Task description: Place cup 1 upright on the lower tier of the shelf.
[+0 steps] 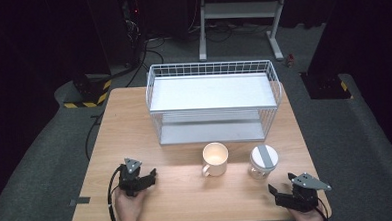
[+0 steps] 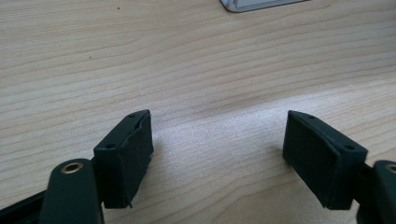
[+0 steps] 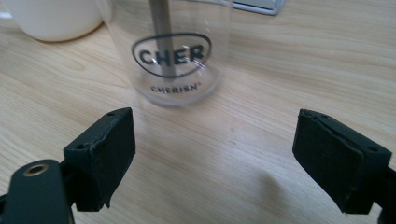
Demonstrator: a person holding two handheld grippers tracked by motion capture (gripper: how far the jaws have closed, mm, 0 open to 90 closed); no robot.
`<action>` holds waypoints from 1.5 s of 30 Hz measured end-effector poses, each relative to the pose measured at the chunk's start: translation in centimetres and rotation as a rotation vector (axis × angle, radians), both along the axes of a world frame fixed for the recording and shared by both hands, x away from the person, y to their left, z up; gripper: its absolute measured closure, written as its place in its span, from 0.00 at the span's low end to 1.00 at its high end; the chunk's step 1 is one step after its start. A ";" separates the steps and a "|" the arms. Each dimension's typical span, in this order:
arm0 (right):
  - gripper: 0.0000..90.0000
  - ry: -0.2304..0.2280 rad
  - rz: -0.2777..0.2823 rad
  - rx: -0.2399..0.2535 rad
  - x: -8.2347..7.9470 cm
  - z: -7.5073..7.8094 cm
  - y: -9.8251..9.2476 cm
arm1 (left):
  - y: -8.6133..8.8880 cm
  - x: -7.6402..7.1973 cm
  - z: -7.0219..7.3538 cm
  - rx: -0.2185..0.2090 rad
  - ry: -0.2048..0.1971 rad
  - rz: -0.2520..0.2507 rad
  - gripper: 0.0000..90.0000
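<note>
**Wooden table, jar ahead of open right gripper**

Dark floor surrounds the table. Right gripper has its jaws spread wide with nothing between them; the clear jar stands upright just ahead, untouched. A mug sits beside the jar, a wire rack beyond. Left gripper rests open over bare wood, well apart from both.
</note>
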State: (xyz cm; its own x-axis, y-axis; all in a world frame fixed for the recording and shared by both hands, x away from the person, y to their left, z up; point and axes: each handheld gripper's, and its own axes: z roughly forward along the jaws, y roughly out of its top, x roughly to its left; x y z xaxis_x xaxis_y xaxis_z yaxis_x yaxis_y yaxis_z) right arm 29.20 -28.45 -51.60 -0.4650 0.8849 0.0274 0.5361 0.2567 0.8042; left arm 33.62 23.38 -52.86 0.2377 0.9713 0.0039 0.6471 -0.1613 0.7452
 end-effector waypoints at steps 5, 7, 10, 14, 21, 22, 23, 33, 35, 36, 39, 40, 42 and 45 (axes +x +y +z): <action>0.15 -0.005 0.023 0.006 0.3 0.2 0.6 | 0.0 0.0 0.0 0.000 0.000 0.000 0.27; 0.15 -0.009 0.031 0.007 0.6 0.3 1.1 | 0.0 0.0 0.0 0.000 0.000 0.000 0.27; 0.14 -0.011 0.035 0.006 1.0 0.4 1.6 | 0.0 0.0 0.0 0.000 0.000 0.000 0.27; 0.13 -0.009 0.038 0.003 1.6 0.5 2.0 | 0.0 0.0 0.0 -0.001 0.001 0.000 0.27; 0.12 -0.027 0.052 -0.014 2.7 0.8 2.7 | 0.0 0.0 0.0 -0.001 0.002 0.000 0.27; 0.12 -0.028 0.051 -0.016 2.8 0.8 2.8 | 0.0 0.0 0.0 -0.001 0.001 0.000 0.27; 0.12 -0.030 0.050 -0.017 2.9 0.9 2.9 | 0.0 0.0 0.0 -0.001 0.002 0.000 0.27; 0.11 -0.038 0.058 -0.023 3.8 1.0 3.5 | 0.0 0.0 0.0 -0.001 0.002 0.000 0.27; 0.11 -0.041 0.061 -0.020 4.0 1.0 3.6 | 0.0 0.0 0.0 -0.001 0.002 0.000 0.27; 0.11 -0.043 0.061 -0.021 4.2 1.0 3.8 | 0.0 0.0 0.0 -0.001 0.002 0.000 0.27; 0.11 -0.043 0.061 -0.019 4.4 1.0 4.0 | 0.0 0.0 0.0 -0.001 0.001 0.001 0.27; 0.11 -0.047 0.061 -0.022 4.4 1.0 4.0 | 0.0 0.0 0.0 -0.001 0.002 0.000 0.27; 0.11 -0.052 0.060 -0.018 4.5 1.0 4.2 | 0.0 0.0 0.0 -0.001 0.002 0.000 0.27; 0.13 -0.054 0.061 -0.016 4.7 1.0 4.3 | 0.0 0.0 0.0 -0.001 0.002 0.000 0.27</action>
